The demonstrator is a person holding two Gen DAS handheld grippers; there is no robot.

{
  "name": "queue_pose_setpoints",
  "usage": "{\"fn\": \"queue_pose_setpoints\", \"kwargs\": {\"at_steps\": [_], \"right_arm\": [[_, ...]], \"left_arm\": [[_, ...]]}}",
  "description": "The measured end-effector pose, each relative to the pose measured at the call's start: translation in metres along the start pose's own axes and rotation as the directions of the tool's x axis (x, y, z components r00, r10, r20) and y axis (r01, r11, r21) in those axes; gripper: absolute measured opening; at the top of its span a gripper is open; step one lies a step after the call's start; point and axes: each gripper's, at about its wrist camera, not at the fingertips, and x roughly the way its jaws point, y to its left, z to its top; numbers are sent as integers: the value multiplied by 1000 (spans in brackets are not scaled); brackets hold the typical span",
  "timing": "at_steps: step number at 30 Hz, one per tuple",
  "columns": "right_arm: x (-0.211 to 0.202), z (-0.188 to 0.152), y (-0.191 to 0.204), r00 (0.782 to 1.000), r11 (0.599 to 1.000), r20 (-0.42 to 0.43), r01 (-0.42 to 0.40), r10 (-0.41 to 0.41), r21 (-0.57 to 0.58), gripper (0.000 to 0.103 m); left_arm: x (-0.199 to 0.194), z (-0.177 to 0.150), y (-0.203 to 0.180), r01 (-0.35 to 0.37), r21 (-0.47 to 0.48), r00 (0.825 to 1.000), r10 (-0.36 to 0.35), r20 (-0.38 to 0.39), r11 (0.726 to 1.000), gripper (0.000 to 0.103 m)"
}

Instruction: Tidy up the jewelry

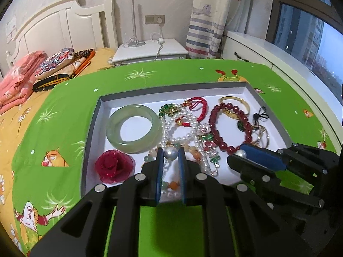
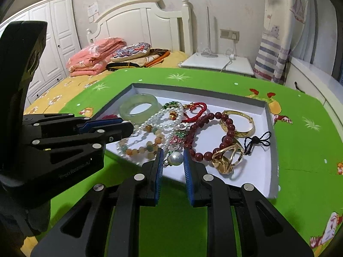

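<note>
A shallow white tray (image 1: 276, 115) on the green cloth holds tangled jewelry. My left gripper (image 1: 171, 153) is shut on a large pearl (image 1: 170, 153) over the pearl strands (image 1: 182, 126). My right gripper (image 2: 173, 158) is shut on another large pearl (image 2: 176, 159) near the tray's front edge; it also shows in the left wrist view (image 1: 240, 155). A jade bangle (image 1: 134, 128), a red fabric rose (image 1: 114, 167), a dark red bead bracelet (image 1: 231, 126), a red cord bracelet (image 1: 196, 111), a gold bangle (image 2: 239, 124) and gold rings (image 2: 228, 158) lie in the tray (image 2: 268, 167).
The green cartoon-print cloth (image 1: 64, 117) covers the surface around the tray. Behind it stand a bed with folded pink bedding (image 1: 19, 81), a white nightstand (image 1: 150, 50), a curtain (image 1: 210, 21) and a window ledge (image 1: 278, 51).
</note>
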Motion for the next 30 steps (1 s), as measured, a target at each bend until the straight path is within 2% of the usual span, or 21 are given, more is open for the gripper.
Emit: {"fn": "queue_pose_setpoints", "kwargs": {"at_steps": [2,3,4,5,6,7,8,10,13,14,16,19,21,24,30], "right_arm": [[7,1,-1,1000,1000,-11,4,-4,2,21],[10,2,-2,1000,1000,-16,7,-7,6,21],[12,2,-3,1000,1000,-17,10,-10,12,21],[13,2,-4,1000,1000,-17,13,-13,20,21],[12,2,-5,1000,1000,-16,15,-14,25,23],[11,2,-6,1000,999,-12,17,-16,29,27],[9,2,-7,1000,999,-4,22,-22,33,31],[0,3,-12,999,998,21,43,-44,53,43],[-16,5,-17,996,994,55,68,-73,87,53],[-23,5,-18,994,992,66,83,-89,97,55],[-34,6,-21,991,988,84,94,-105,124,67],[-49,4,-26,985,978,94,124,-141,168,76],[-52,2,-30,983,972,76,150,-166,182,78],[-53,-3,-34,979,966,51,185,-197,183,79],[-52,-11,-30,981,970,22,188,-194,156,81]], "left_arm": [[3,0,2,-14,-5,1000,14,8,1000,15],[4,0,3,-23,-7,1000,23,10,1000,22],[4,0,5,-27,-12,1000,27,12,1000,36],[4,0,6,-30,-16,999,30,19,999,45],[0,-1,8,-52,-22,998,53,39,998,61],[-4,-2,9,-76,-26,995,78,60,997,70],[-8,-3,10,-84,-28,994,85,72,996,74],[-17,-4,14,-85,-40,992,88,92,996,87],[-35,-9,18,-124,-62,982,132,133,990,99],[-39,-10,18,-136,-65,980,144,138,989,98],[-46,-14,19,-163,-75,977,171,125,984,99],[-48,-21,17,-214,-81,971,221,90,974,99],[-49,-27,16,-230,-68,968,236,85,971,99],[-49,-35,16,-214,-68,973,219,75,974,99],[-49,-46,17,-184,-73,980,189,67,980,99]]}}
